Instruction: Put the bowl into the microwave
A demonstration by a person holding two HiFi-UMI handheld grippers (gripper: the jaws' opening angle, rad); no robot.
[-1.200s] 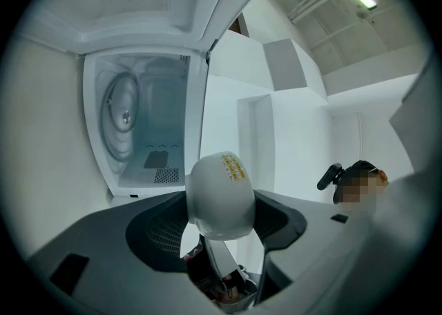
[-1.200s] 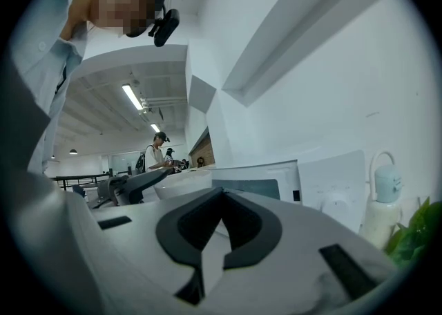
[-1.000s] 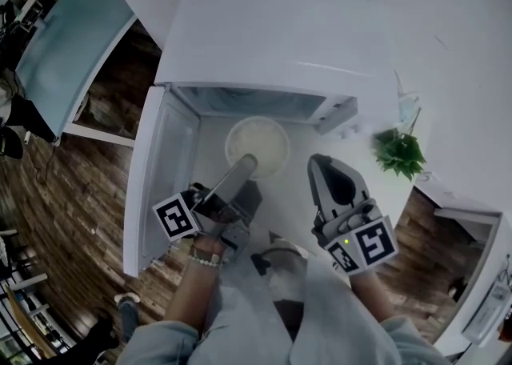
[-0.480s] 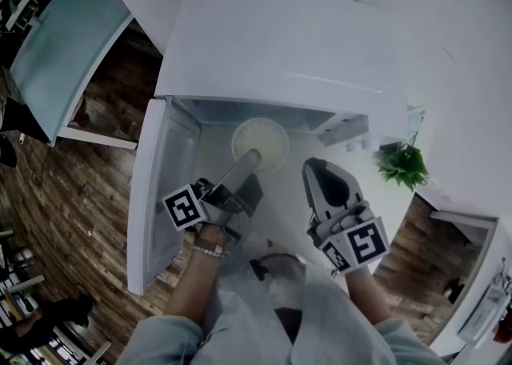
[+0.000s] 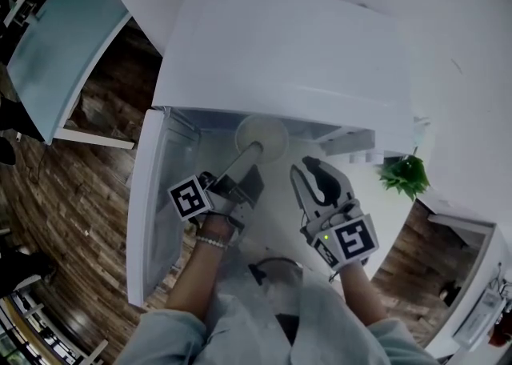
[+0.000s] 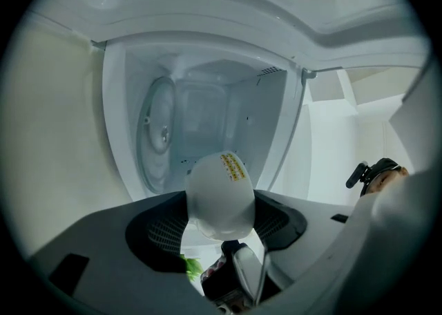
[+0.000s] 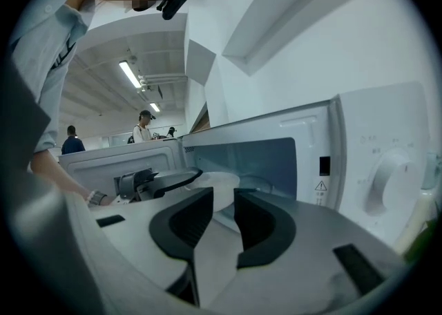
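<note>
- The bowl (image 5: pixel 262 136) is white and hangs at the mouth of the microwave (image 5: pixel 280 51). The far part of its rim is already under the top edge of the opening. It does not rest on anything yet.
- The left gripper (image 5: pixel 253 150) holds the bowl: its jaws are closed on the near side of the bowl, one pad on each side. It points into the cavity.
- Inside the cavity the turntable (image 6: pixel 159 134) is bare, so I judge the place for the bowl is free.
- The door (image 5: pixel 156 195) stands fully open at the left side, well apart from the bowl.
- The right gripper (image 7: pixel 222 206) is just beside the left one, in front of the opening. Its jaws have just been opening and now stand a narrow gap apart, with nothing between them. It touches neither the bowl nor the microwave.
- To the right of the opening is the control panel with a dial (image 7: pixel 392 182). Further right, apart from everything, stands a small green plant (image 5: pixel 404 173).
- Progress, as I judge it: the door is open and the bowl is lifted and brought to the opening, so most of the way is done. What is left is to push the bowl deeper, lower it on the turntable, let go and pull the left gripper out.
- Count: one bowl, one microwave with one door and one dial, one turntable, two grippers, one plant.
</note>
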